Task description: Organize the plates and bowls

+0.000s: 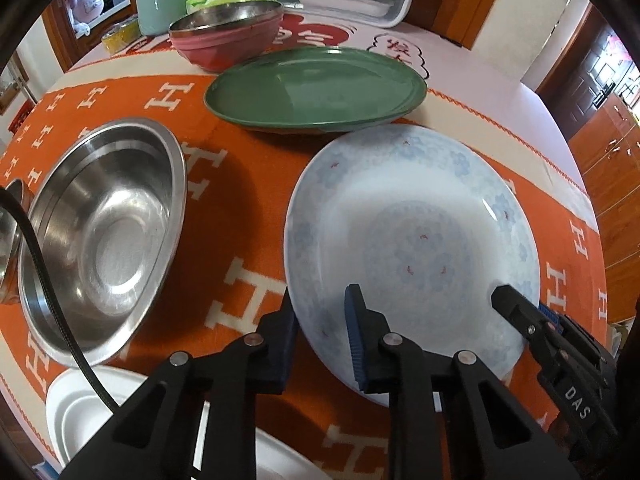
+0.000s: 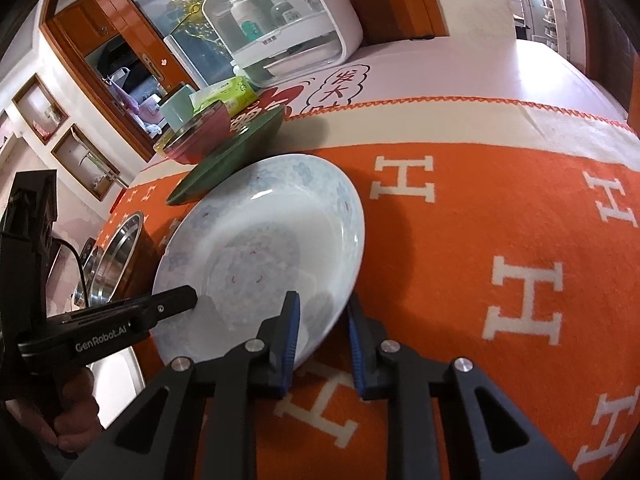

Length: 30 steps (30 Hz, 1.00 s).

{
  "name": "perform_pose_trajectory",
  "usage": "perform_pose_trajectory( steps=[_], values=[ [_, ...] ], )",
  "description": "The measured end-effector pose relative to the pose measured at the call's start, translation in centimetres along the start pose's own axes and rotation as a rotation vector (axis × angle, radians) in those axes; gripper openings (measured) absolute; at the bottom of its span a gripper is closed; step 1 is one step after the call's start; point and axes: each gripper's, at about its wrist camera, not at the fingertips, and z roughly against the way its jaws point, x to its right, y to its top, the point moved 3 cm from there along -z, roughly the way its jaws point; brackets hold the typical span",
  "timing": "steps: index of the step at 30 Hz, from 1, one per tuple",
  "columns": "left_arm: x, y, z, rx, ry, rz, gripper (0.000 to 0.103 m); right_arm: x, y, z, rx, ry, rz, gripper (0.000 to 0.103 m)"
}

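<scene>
Black, blue-padded fingers of the left gripper and right gripper each pinch the near rim of the white floral plate, one finger over and one under (opposite edges of the same dish), which lies on the orange woven cloth. Grasping appears complete; the next move likely calls for a level two-handed lift toward the glossy green plate just beyond. Left sits a smooth steel bowl.

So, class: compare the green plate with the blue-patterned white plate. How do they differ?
The green plate is plain; the white plate carries a faint blue floral pattern. The green plate lies untouched, while both tools straddle the white plate's rim. Both are shallow, round and empty.
</scene>
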Motion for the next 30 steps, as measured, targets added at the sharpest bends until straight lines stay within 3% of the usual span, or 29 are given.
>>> perform_pose_trajectory(
  steps=[15, 30],
  values=[
    [0.7, -3.2, 2.1, -0.028, -0.033, -0.088, 0.019, 0.3, -1.1, 1.1, -0.071, -0.037, -0.009, 0.015],
    [1.0, -4.4, 6.1, 0.037, -0.068, -0.145, 0.019, -1.1, -1.9, 4.9, -0.009, -0.039, 0.001, 0.015]
  ],
)
